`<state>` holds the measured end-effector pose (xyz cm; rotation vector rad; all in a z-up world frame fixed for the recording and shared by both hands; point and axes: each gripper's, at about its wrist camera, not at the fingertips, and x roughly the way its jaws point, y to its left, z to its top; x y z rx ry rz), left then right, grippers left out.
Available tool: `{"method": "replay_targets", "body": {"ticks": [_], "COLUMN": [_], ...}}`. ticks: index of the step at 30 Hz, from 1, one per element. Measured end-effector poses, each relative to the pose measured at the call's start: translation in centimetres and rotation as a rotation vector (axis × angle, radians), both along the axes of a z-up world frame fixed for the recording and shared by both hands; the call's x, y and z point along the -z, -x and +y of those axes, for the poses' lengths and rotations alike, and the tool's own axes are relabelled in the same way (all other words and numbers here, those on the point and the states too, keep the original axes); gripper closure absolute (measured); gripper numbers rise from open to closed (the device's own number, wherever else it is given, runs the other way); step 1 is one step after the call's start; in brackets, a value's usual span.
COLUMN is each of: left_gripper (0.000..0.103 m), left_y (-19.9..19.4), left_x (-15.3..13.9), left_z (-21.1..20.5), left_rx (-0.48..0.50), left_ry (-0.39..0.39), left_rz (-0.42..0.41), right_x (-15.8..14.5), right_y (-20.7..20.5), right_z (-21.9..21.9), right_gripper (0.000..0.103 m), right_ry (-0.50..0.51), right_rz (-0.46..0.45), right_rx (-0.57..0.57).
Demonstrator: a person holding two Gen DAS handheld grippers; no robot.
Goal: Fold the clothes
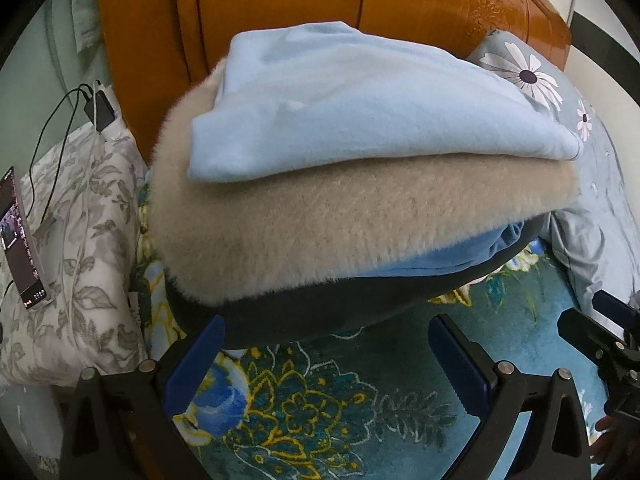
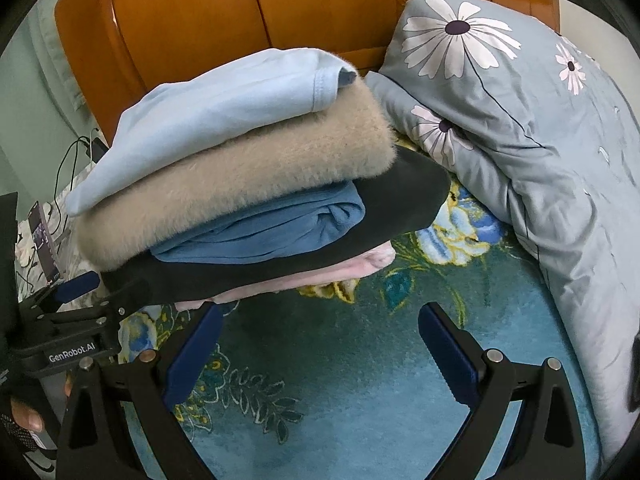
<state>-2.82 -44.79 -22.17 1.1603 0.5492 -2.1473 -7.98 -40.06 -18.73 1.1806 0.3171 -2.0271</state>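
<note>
The left gripper (image 1: 326, 334) holds its jaws wide apart with nothing between them, the blue pads framing bare teal floral bedspread (image 1: 320, 412) at the bottom of the frame; its left fingertip sits right at the lower edge of the stack of folded clothes (image 1: 312, 200), though contact cannot be told. The right gripper (image 2: 320, 322) is likewise spread open and empty, low in its own frame, with a broad stretch of bedspread (image 2: 360, 380) free ahead and to the right of it. The stack fills the middle of both views: a light blue top (image 2: 224, 100) uppermost, a fuzzy beige sweater (image 2: 248, 184) under it, then a darker blue piece (image 2: 280, 228), a black garment (image 2: 400, 196) and a pink one (image 2: 360, 264) at the bottom. Its right edge overhangs slightly, near a grey flowered quilt (image 2: 520, 120) that closes off the right side. Behind stands an orange wooden headboard (image 2: 240, 12). At the left edge a leaf-print pillow (image 1: 80, 240) carries a phone (image 1: 20, 240) and cables. In the right wrist view the left gripper's body at lower left reads "GenRobot.AI".
</note>
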Motion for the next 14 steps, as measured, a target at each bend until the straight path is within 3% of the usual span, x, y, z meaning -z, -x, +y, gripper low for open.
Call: {"method": "replay_targets", "body": {"ticks": [14], "left_gripper": [0.000], "left_y": [-0.90], "left_x": [-0.22], "left_z": [0.01], "left_rx": [-0.026], "left_ry": [-0.018], "left_rz": [0.005], "right_x": [-0.19], "right_y": [-0.78], "right_z": [-1.02], "right_gripper": [0.004], "right_ry": [-0.006], "right_rz": [-0.012], "right_rx": [-0.044]}}
